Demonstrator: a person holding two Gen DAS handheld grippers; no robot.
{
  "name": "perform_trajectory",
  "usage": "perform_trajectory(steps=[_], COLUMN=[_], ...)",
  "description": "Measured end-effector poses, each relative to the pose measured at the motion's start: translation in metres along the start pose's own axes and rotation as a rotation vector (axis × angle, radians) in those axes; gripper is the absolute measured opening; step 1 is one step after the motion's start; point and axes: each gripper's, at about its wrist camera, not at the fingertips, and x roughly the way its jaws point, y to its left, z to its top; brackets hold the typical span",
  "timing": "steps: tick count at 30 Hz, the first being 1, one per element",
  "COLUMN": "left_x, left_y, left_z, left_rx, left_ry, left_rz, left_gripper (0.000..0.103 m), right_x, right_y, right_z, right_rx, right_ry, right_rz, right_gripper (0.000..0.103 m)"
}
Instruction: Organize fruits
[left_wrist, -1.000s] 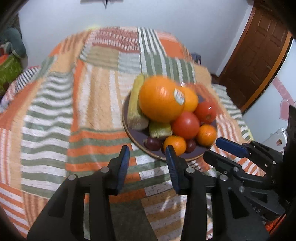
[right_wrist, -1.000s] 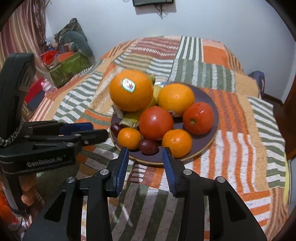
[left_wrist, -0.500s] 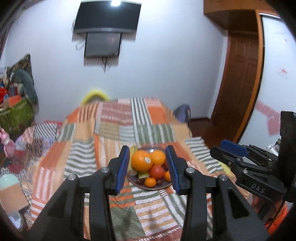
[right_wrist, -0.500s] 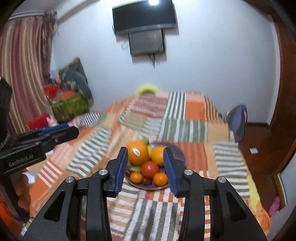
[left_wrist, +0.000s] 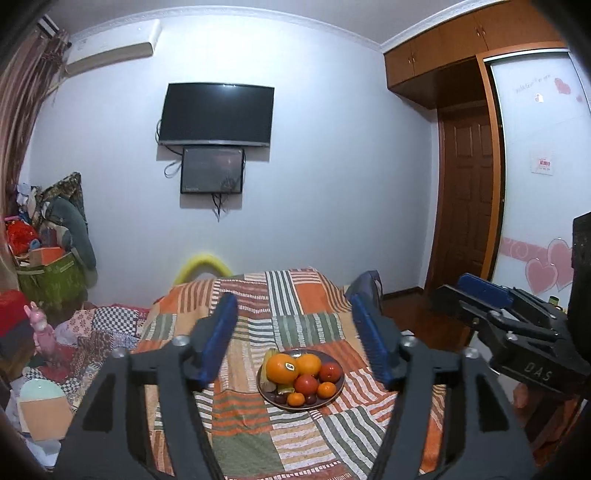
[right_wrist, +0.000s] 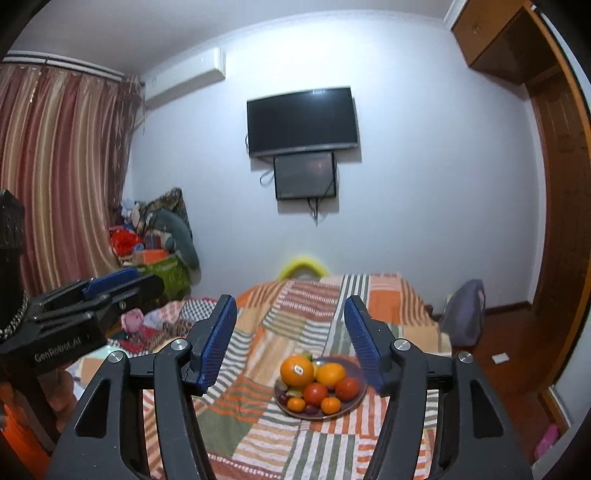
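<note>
The plate (left_wrist: 338, 387) of fruits is sitting on the patchwork bedspread (left_wrist: 258, 424), well ahead of and below both grippers. The left gripper (left_wrist: 295, 339) and right gripper (right_wrist: 290, 338) are hanging empty, jaws spread apart, neither clearly nearer.

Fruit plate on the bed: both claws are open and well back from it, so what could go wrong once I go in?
The big orange sits atop the heap on the plate; nudging neighbours could roll it onto the quilt. The plate rests on soft bedding, so pressing down may tip it. The left claw and right claw aim at the same plate and could collide.
</note>
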Motion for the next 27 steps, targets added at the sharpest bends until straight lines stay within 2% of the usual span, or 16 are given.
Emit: perform_trajectory(steps=[2,4,10,13,15,17,27], left_x=[-0.004,-0.006,-0.012,-0.013,-0.014,-0.013,-0.01], left_y=[-0.001,0.0,-0.003,-0.005,-0.007,-0.007,-0.01], left_z=[0.0,-0.001,-0.002,-0.003,-0.005,-0.007,-0.009], left_rx=[0.004,0.001,0.012,0.018,0.023,0.028,0.033], left_ry=[-0.003,-0.01,-0.021,-0.021,-0.02,-0.017,-0.011], left_rz=[0.009,0.019,0.041,0.047,0.052,0.052,0.053], left_gripper=[0.075,0.088,0.098,0.101,0.102,0.102,0.103], right_x=[-0.001,-0.003,-0.007,-0.01,-0.011,-0.015,-0.018], right_y=[0.0,0.001,0.003,0.004,0.003,0.003,0.001], right_z=[0.0,-0.003,-0.011,-0.013,-0.013,-0.015,-0.016], right_rx=[0.001,-0.004,-0.011,-0.017,-0.016,-0.015,-0.012], right_ry=[-0.014,-0.031,-0.025,-0.022,-0.025,-0.035,-0.029], right_rz=[-0.005,-0.033,-0.069,-0.083,-0.095,-0.11,-0.114], right_gripper=[0.064,0.072,0.084,0.088,0.099,0.103,0.103])
